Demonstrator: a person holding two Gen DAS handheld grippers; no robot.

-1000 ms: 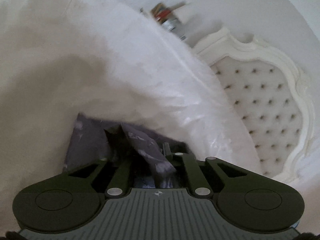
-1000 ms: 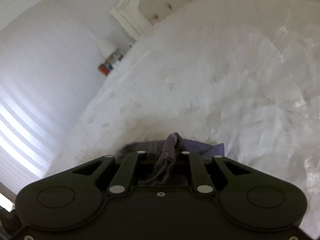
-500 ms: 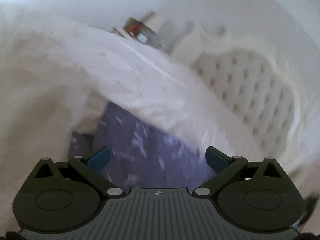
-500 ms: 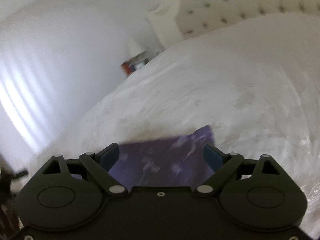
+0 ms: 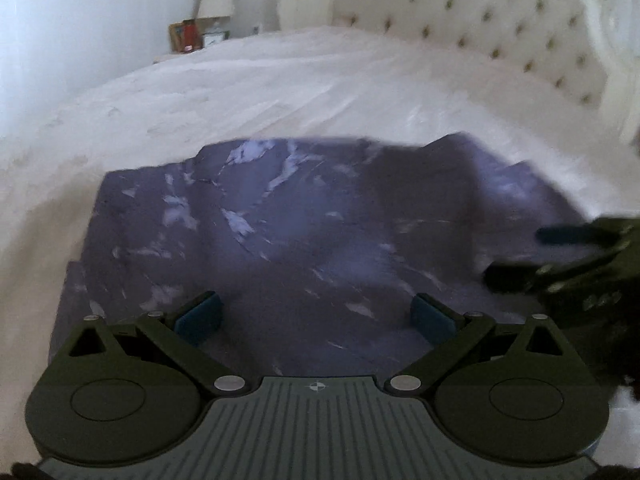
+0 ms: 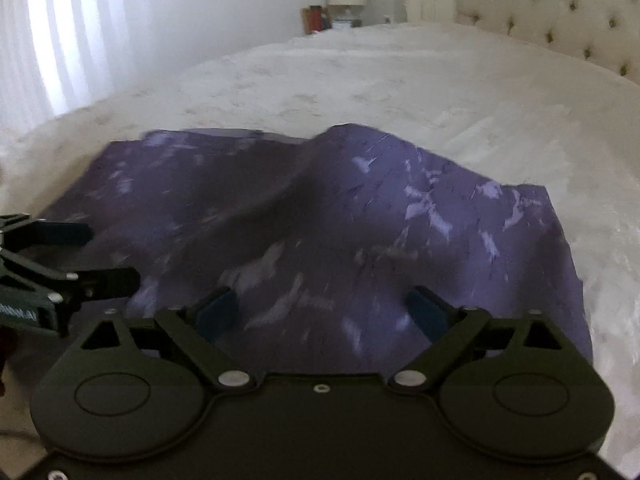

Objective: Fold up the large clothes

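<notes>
My left gripper [image 5: 316,316] and right gripper [image 6: 320,312] had both just opened wide, nothing between the blue pads, and the purple white-flecked cloth garment [image 5: 304,240] lay across the middle and lower frame on the white quilted bedspread [image 5: 280,80]. A raised ridge [image 6: 344,136] stood at its upper edge. I judged that left unsmoothed it could skew my next fold or slump open.

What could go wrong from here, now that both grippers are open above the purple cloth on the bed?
The purple cloth has a raised ridge through its middle, so a crease could be folded in. The left gripper and right gripper hover close together, so they might collide. The cloth's near edge is hidden, so regrasping could miss.
</notes>
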